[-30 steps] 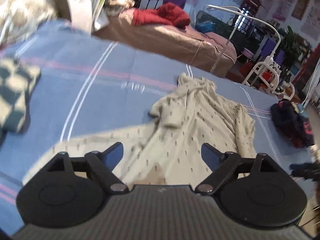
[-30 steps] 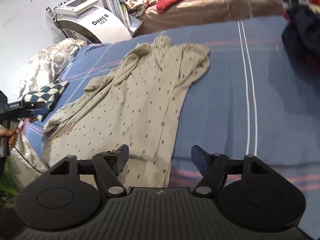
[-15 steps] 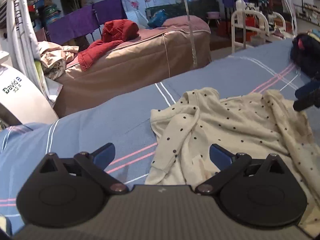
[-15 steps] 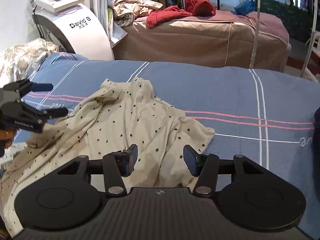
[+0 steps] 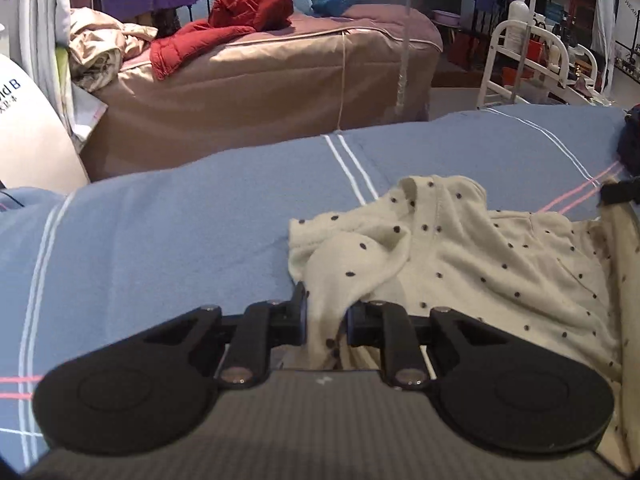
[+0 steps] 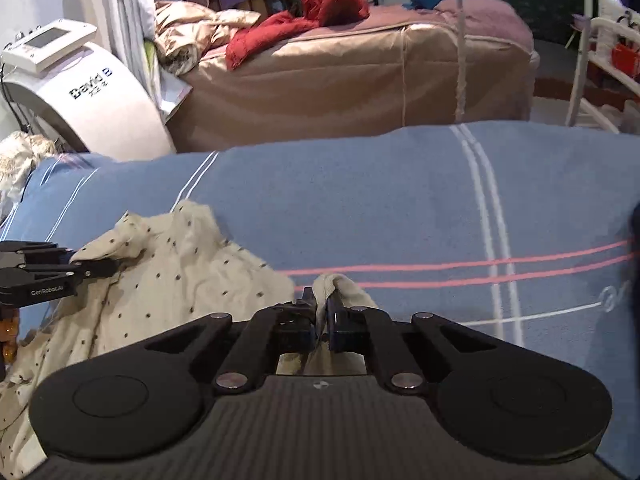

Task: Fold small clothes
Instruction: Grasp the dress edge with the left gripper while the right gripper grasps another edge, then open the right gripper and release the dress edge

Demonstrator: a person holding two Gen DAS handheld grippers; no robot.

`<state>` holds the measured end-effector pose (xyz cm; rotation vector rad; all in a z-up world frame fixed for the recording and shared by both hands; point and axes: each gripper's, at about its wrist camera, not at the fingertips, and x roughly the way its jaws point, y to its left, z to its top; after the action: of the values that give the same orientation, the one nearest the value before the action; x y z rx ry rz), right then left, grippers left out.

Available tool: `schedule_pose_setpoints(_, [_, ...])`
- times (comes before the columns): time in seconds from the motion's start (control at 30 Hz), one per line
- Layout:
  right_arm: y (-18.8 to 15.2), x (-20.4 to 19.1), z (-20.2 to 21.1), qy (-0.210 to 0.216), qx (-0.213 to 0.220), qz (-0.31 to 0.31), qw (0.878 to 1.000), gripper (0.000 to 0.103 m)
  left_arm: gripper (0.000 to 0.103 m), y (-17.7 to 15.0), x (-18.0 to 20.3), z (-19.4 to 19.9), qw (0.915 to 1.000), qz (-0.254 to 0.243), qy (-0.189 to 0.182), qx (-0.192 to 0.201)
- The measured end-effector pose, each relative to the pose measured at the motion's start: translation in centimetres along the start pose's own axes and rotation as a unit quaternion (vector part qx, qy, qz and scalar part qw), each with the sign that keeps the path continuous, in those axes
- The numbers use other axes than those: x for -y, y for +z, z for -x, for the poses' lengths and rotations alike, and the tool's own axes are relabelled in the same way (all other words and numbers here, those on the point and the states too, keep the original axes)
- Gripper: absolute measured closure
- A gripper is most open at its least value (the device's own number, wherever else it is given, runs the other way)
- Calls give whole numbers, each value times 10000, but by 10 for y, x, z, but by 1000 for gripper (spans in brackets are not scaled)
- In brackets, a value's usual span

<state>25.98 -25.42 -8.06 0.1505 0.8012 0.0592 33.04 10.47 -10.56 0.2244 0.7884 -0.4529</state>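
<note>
A cream garment with dark dots (image 5: 460,256) lies crumpled on the blue striped blanket (image 5: 180,240). My left gripper (image 5: 326,312) is closing, with a bunched sleeve end between its jaws, and the pads press on the cloth. In the right wrist view the same garment (image 6: 180,264) spreads to the left. My right gripper (image 6: 322,308) is closing tight on a raised cream fold at the garment's right edge. The left gripper (image 6: 92,270) shows there at the far left, on the cloth. The right gripper's black tip (image 5: 618,194) peeks in at the left view's right edge.
Beyond the blanket stands a brown-covered bed (image 5: 260,80) with a red jacket (image 5: 240,16) and crumpled beige bedding. A white machine (image 6: 92,104) stands at the back left. A white rack (image 5: 520,64) and a dark clothes pile (image 5: 630,140) are on the right.
Both grippers came in low over the blanket to the garment's two sides, and their wide jaws closed on the cloth. The left took the sleeve end, the right a fold.
</note>
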Motion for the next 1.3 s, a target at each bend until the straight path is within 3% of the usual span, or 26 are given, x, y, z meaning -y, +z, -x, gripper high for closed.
schedule_pose_setpoints(0.13, [11,50,20,-668,13,28,9978,97,87,9,-52,4,9980,253,574,-51])
schedule_pose_setpoints(0.3, [-1,83,18,-1166,-483,113,9919,95,87,10,-99,-5,9930,356,1063,-383])
schedule_pose_setpoints(0.33, [-3,85,16,-1409,-525,153,9885,92,87,10,-104,-6,9922,356,1112,-444])
schedule_pose_setpoints(0.4, [-4,83,22,-1907,-222,106,9813,55,84,11,-109,-5,9916,436,1124,-459])
schedule_pose_setpoints(0.43, [-1,79,28,-1697,14,1,9855,44,76,11,-110,0,9932,534,966,-380])
schedule_pose_setpoints(0.47, [2,75,33,-1214,243,-100,9922,23,68,12,-110,4,9949,624,742,-276])
schedule_pose_setpoints(0.5, [6,69,35,-650,428,-165,9968,11,47,13,-110,8,9958,700,555,-181])
schedule_pose_setpoints(0.53, [11,59,34,-65,499,-112,9987,7,31,14,-107,11,9962,763,412,-81])
schedule_pose_setpoints(0.57, [17,47,26,366,415,24,9985,3,27,15,-105,13,9965,774,327,-10])
schedule_pose_setpoints(0.7, [36,-3,-28,1575,98,621,9855,5,19,17,-96,9,9979,620,185,22])
schedule_pose_setpoints(0.77, [45,-21,-58,1936,-51,717,9784,5,13,15,-91,3,9986,497,185,22])
schedule_pose_setpoints(0.9, [48,-53,-111,2206,-574,895,9695,6,13,11,-90,-11,9980,495,-389,8])
schedule_pose_setpoints(0.97, [44,-65,-128,2242,-885,1103,9642,8,28,10,-89,-22,9977,436,-487,-155])
schedule_pose_setpoints(1.03, [44,-69,-133,2171,-1094,1185,9627,74,93,10,-85,-31,9947,438,-869,-324])
schedule_pose_setpoints(1.07, [41,-65,-127,2197,-1078,1134,9629,97,98,11,-81,-34,9939,421,-945,-385])
schedule_pose_setpoints(1.1, [43,-57,-123,2200,-1010,998,9651,98,98,12,-74,-34,9948,326,-899,-356])
schedule_pose_setpoints(1.17, [52,-41,-113,1784,-719,764,9783,98,98,18,-66,-32,9963,138,-851,-52])
schedule_pose_setpoints(1.23, [64,-26,-107,1530,-441,587,9855,99,98,30,-68,-34,9958,311,-845,168])
schedule_pose_setpoints(1.3, [70,-21,-104,1375,-357,628,9879,99,98,43,-65,-42,9962,385,-767,142])
